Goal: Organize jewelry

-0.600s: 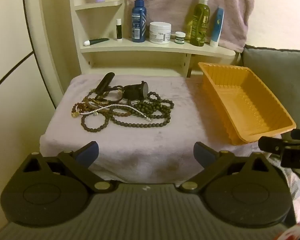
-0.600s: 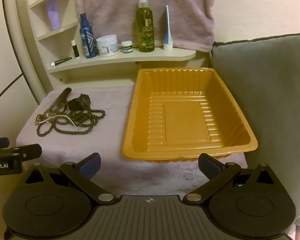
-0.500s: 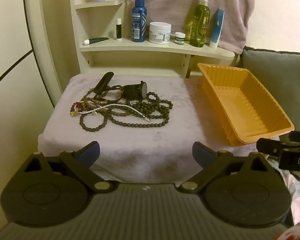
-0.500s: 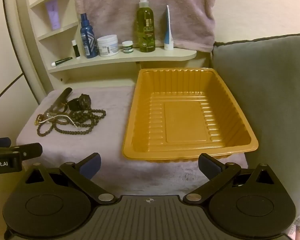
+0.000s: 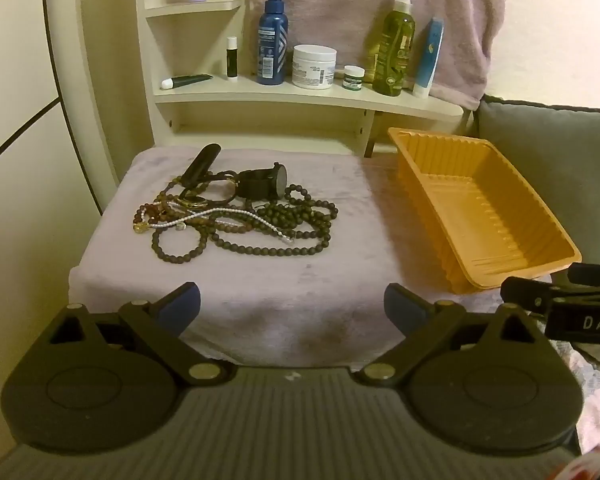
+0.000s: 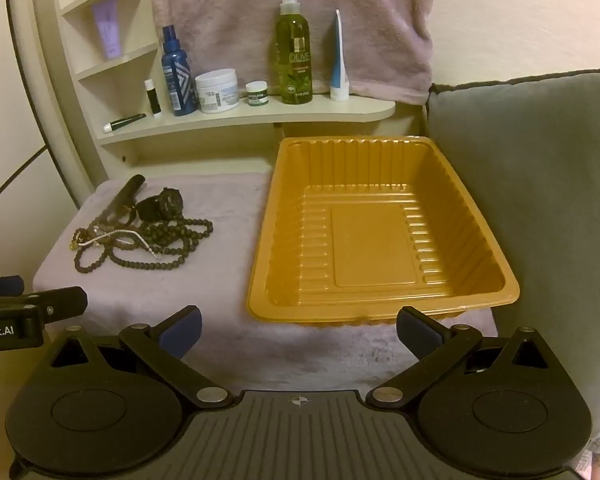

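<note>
A tangled pile of jewelry [image 5: 236,216] lies on a lilac cloth-covered table [image 5: 260,300]: dark bead necklaces, a pearl strand, a black watch [image 5: 266,184] and a dark clip. The pile also shows in the right wrist view [image 6: 140,236]. An empty orange plastic tray [image 6: 380,240] stands to the right of it, also in the left wrist view [image 5: 480,216]. My left gripper [image 5: 292,308] is open and empty, near the table's front edge, in front of the pile. My right gripper [image 6: 298,330] is open and empty, just in front of the tray's near rim.
A cream shelf [image 6: 260,116] behind the table holds bottles, jars and tubes, with a towel hanging above. A grey cushion [image 6: 540,200] stands right of the tray. Each gripper's side shows in the other's view.
Both grippers have drifted very slightly; the scene is otherwise the same. Jewelry and tray have not moved.
</note>
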`<control>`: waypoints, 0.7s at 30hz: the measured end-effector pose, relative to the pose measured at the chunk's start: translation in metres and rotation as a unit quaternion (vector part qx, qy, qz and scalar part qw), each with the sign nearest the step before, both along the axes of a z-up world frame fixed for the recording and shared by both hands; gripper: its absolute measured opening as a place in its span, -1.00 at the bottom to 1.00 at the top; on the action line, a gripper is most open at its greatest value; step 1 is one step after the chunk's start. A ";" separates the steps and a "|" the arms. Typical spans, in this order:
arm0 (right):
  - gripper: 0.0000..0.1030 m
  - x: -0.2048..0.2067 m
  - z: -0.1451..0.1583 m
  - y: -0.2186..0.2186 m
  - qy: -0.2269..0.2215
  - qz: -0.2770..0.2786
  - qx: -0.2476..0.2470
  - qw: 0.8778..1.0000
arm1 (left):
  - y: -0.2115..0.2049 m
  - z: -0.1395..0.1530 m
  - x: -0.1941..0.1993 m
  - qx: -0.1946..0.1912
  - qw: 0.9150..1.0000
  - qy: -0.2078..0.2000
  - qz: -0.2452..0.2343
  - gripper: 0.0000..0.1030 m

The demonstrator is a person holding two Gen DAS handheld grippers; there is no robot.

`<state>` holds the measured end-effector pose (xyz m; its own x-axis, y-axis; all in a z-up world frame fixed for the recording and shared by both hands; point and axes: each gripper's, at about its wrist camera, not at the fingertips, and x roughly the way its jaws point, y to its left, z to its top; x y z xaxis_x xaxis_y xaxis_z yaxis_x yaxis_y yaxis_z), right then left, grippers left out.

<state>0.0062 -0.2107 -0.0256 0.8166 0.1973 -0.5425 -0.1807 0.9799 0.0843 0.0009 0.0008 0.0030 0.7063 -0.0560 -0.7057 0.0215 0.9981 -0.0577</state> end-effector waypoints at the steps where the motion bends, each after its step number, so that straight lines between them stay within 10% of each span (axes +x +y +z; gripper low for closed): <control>1: 0.99 0.001 0.000 0.000 0.000 0.000 0.000 1.000 | -0.001 -0.001 -0.001 0.000 1.000 -0.001 0.000 0.90; 21: 0.99 -0.001 -0.002 0.000 -0.001 -0.002 0.005 1.000 | -0.003 -0.003 -0.001 -0.003 1.000 -0.001 -0.002 0.90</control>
